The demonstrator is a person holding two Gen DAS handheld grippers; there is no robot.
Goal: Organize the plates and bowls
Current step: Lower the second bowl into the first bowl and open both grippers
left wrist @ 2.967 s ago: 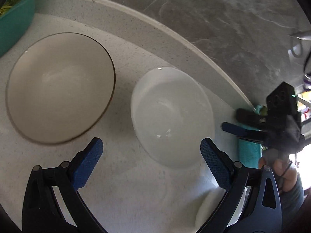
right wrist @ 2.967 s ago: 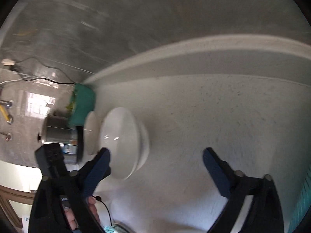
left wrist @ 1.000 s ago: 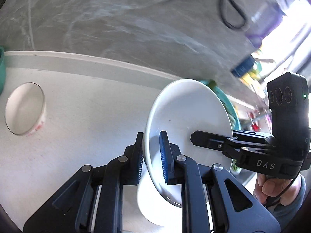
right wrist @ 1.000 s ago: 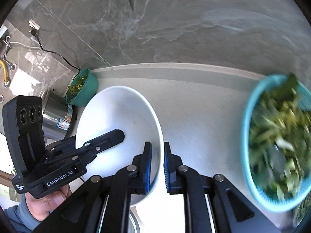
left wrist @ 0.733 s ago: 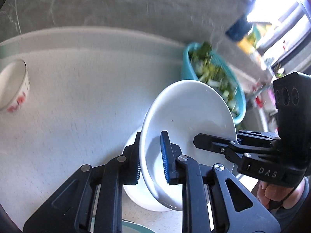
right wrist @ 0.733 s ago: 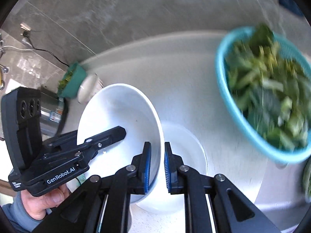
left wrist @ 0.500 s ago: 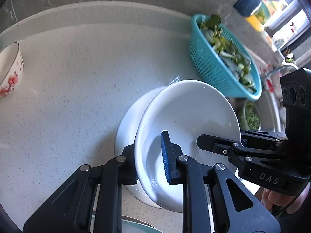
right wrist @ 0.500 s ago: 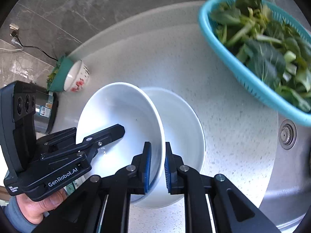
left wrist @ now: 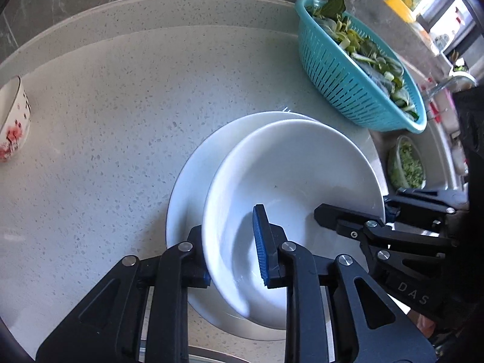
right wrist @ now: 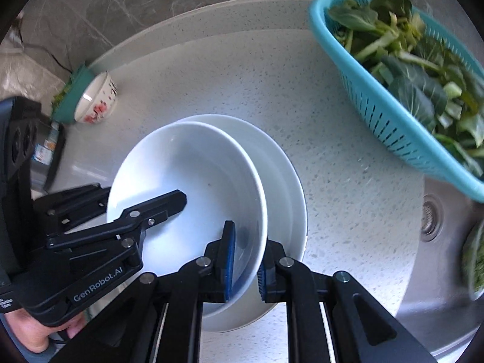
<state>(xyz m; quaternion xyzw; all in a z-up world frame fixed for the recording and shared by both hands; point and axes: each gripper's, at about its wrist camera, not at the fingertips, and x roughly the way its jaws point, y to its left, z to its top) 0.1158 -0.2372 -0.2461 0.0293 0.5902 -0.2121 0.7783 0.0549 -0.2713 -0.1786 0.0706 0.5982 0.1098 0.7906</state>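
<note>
Left wrist view
Left gripper: clamped on the near-left rim of the white bowl, one pad inside, the other outside.
Bowl position: seated, slightly tilted, in the white plate beneath it, offset toward the plate's right side.
Right gripper: clamped on the bowl's right rim, one finger lying inside the bowl.
Surroundings: teal basket of greens beyond the bowl to the right; floral bowl far left of it on the countertop.

Right wrist view
Right gripper: jaws closed over the bowl rim, wall between the pads.
Left gripper: finger inside the bowl from its left.
Plate: shows as a crescent right of the bowl; basket further right, floral bowl up-left.

Step in hand: nesting the bowl into the plate; apparently down or nearly so.
Next move: probably level and centre the bowl, then part both jaws and lift clear without dragging the rim.
</note>
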